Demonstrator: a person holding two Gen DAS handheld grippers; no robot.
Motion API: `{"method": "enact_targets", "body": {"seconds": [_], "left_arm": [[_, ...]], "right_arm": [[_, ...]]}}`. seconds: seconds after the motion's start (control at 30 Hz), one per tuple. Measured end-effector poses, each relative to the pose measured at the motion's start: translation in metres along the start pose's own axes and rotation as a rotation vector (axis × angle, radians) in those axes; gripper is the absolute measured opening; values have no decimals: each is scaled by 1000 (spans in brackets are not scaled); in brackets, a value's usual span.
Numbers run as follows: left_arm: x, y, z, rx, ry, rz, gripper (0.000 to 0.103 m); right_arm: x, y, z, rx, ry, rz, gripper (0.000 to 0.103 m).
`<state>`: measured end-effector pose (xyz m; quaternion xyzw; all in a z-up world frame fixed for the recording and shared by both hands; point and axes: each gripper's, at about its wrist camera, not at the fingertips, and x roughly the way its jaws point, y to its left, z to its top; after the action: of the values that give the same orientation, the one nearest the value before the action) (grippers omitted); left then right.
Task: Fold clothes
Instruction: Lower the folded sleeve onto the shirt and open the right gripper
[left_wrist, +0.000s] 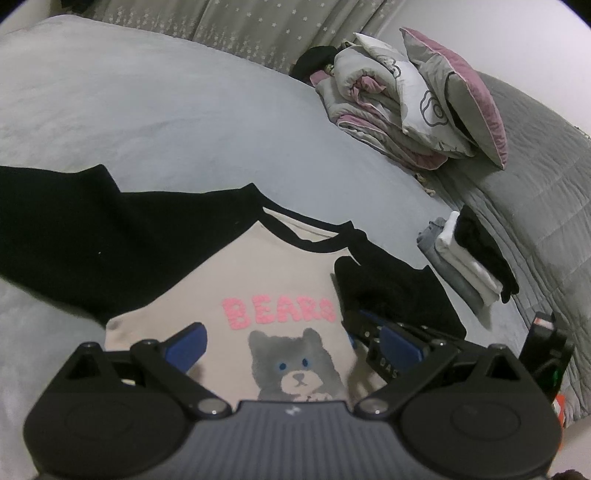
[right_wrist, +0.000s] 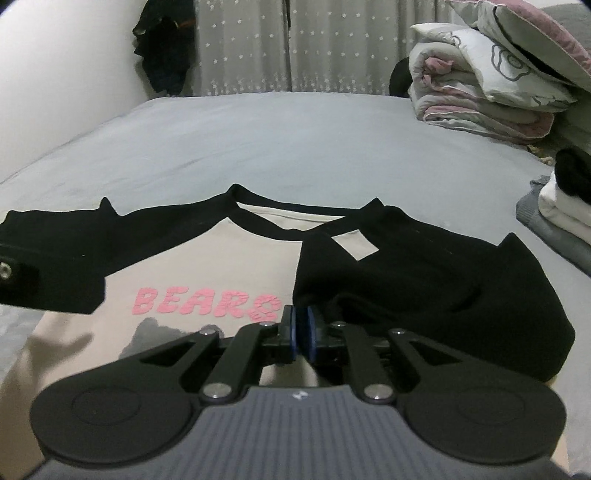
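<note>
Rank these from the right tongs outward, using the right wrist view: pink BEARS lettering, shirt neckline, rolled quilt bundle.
1. BEARS lettering, just left of the right tongs.
2. Shirt neckline, straight ahead, mid-bed.
3. Rolled quilt bundle, far right corner.

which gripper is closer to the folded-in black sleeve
Right. The right gripper sits at the edge of the folded-in black sleeve; the left gripper hovers open over the bear print, beside it.
</note>
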<state>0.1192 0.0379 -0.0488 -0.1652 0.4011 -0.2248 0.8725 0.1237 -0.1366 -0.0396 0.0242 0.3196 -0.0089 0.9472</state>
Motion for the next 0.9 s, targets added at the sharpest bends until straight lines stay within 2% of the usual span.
{"method": "enact_targets", "body": {"seconds": [0.1,0.17,0.2,0.6,0.9], "left_arm": [[0,-1,1,-1,-3,0,100],[0,-1,1,-2,-4,2,100],[0,-1,1,-2,-4,4,100],[-4,-2,5,-11,-27,15,100],[2,-20,1,47,-25,31,100]], "right_arm": [[-2,-4,5,28,26,32,18],[-4,-7,8,58,36,60,39],[-6,-8,9,65,39,70,43],[-30,-21,23,145,59,148,44],[-43,-50,31,244,31,133,48]]}}
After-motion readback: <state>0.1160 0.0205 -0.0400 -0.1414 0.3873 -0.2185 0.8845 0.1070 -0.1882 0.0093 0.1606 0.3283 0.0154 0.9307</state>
